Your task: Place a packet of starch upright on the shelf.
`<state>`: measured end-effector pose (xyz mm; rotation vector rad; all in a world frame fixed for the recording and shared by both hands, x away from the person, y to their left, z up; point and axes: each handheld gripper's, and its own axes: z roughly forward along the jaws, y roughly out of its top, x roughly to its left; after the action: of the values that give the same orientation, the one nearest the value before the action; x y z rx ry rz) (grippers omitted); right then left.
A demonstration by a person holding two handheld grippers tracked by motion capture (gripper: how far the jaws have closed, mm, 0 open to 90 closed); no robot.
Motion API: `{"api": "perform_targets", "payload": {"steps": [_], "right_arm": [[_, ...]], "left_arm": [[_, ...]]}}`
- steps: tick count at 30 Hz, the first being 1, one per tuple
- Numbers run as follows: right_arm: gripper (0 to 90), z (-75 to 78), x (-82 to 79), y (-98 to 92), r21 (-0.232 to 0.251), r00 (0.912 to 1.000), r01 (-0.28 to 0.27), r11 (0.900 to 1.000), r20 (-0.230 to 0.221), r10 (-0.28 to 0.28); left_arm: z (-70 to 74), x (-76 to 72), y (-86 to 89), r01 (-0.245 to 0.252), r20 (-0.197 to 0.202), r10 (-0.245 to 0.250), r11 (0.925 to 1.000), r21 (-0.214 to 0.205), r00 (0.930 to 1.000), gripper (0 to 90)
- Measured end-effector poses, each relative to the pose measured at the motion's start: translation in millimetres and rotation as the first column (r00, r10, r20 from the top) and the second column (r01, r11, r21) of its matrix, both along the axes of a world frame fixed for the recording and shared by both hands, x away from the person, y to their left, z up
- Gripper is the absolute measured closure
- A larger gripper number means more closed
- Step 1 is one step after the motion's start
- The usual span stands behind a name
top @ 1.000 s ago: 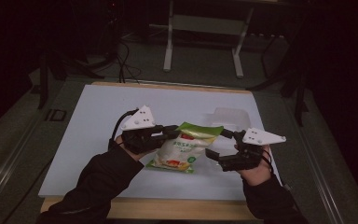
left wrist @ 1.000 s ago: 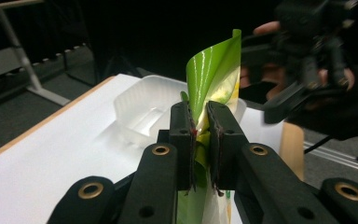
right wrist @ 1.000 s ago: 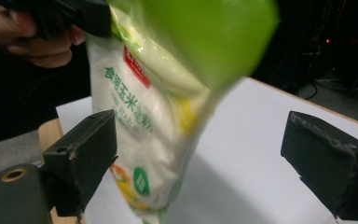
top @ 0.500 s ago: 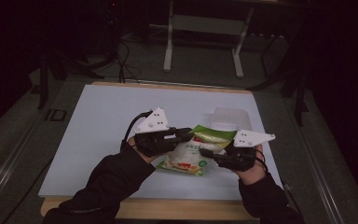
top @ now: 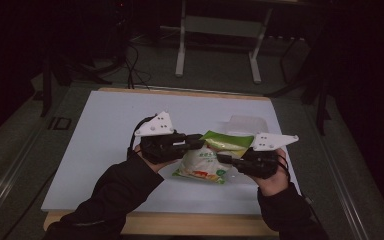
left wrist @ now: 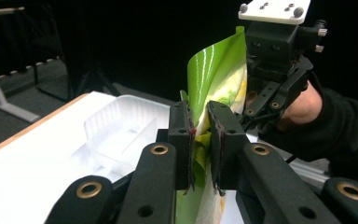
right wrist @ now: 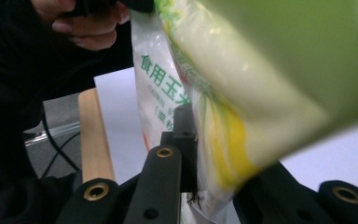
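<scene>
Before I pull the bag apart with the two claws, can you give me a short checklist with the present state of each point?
1. Left claw shut on the bag: ok.
2. Right claw shut on the bag; it has just been closing on it: ok.
3. Bag lifted off the table: cannot tell.
4. Clear tray apart from the bag: ok, it lies behind.
5. The two claws hold opposite sides: ok.
6. Bag already open at the top: cannot tell.

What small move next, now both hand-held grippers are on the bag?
Probably pull gently apart: the left hand-held gripper and right hand-held gripper, whose jaws have just been closing, each pinch the bag near its green top, held off the table.
</scene>
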<state>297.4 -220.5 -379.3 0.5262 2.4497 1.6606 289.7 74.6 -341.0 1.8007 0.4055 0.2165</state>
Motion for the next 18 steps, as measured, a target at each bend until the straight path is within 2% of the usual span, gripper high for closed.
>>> {"api": "perform_targets", "payload": {"steps": [1,3,5,6,7,8,9,11,12,13,14,15,16,17,18], "right_arm": [[83.7,5.4,-0.6,-0.4,-0.004,0.9999,0.009,1.0000,0.015,-0.009],[83.7,7.7,-0.6,-0.7,0.003,0.9997,0.015,0.9999,0.019,-0.015],[84.0,15.8,-0.2,-4.1,0.023,0.9991,0.011,0.9997,0.042,-0.012],[84.0,15.8,-0.2,-4.1,0.023,0.9991,0.011,0.9997,0.042,-0.012],[84.0,22.1,-0.5,-7.1,0.030,0.9983,0.014,0.9994,0.055,-0.016],[84.0,22.1,-0.5,-7.1,0.030,0.9983,0.014,0.9994,0.055,-0.016],[84.0,25.4,-0.3,-9.1,0.032,0.9976,0.020,0.9993,0.065,-0.022],[84.0,34.4,1.0,-16.7,0.049,0.9962,0.038,0.9981,0.076,-0.041],[84.1,37.8,1.4,-19.8,0.050,0.9952,0.045,0.9977,0.084,-0.050],[84.1,37.8,1.4,-19.8,0.050,0.9952,0.045,0.9977,0.084,-0.050],[84.0,44.7,1.4,-25.6,0.053,0.9933,0.059,0.9968,0.096,-0.064],[84.0,44.7,1.4,-25.6,0.053,0.9933,0.059,0.9968,0.096,-0.064],[84.1,51.2,1.2,-31.7,0.062,0.9908,0.069,0.9957,0.112,-0.075],[84.1,51.2,1.2,-31.7,0.062,0.9908,0.069,0.9957,0.112,-0.075],[84.1,57.9,1.7,-39.8,0.085,0.9899,0.071,0.9939,0.116,-0.081]], "left_arm": [[1.4,1.5,2.0,0.008,-0.001,-0.008,0.9998,-0.018,1.0000,80.2],[1.4,1.5,2.0,0.008,-0.001,-0.008,0.9998,-0.018,1.0000,79.7],[4.0,4.3,6.5,0.038,-0.021,-0.039,0.9964,-0.076,0.9990,72.0],[5.4,4.0,9.3,0.029,-0.017,-0.030,0.9945,-0.100,0.9994,72.0],[8.3,4.1,15.3,0.019,-0.014,-0.021,0.9913,-0.130,0.9997,63.5],[8.3,4.1,15.3,0.019,-0.014,-0.021,0.9913,-0.130,0.9997,56.4],[8.3,4.1,15.3,0.019,-0.014,-0.021,0.9913,-0.130,0.9997,56.4],[10.4,1.1,23.1,-0.005,0.008,0.006,0.9911,-0.133,0.9999,48.4],[10.4,1.1,23.1,-0.005,0.008,0.006,0.9911,-0.133,0.9999,43.2],[10.2,0.7,24.5,-0.008,0.003,0.009,0.9915,-0.130,1.0000,43.2],[9.3,0.7,25.9,-0.011,0.001,0.011,0.9920,-0.126,0.9999,32.8],[7.6,0.6,27.3,-0.017,0.001,0.017,0.9913,-0.130,0.9999,32.8],[3.3,0.7,30.3,-0.041,-0.013,0.040,0.9897,-0.137,0.9991,22.0],[3.3,0.7,30.3,-0.041,-0.013,0.040,0.9897,-0.137,0.9991,16.8],[0.0,0.8,31.6,-0.045,-0.012,0.044,0.9903,-0.131,0.9990,10.6]]}}
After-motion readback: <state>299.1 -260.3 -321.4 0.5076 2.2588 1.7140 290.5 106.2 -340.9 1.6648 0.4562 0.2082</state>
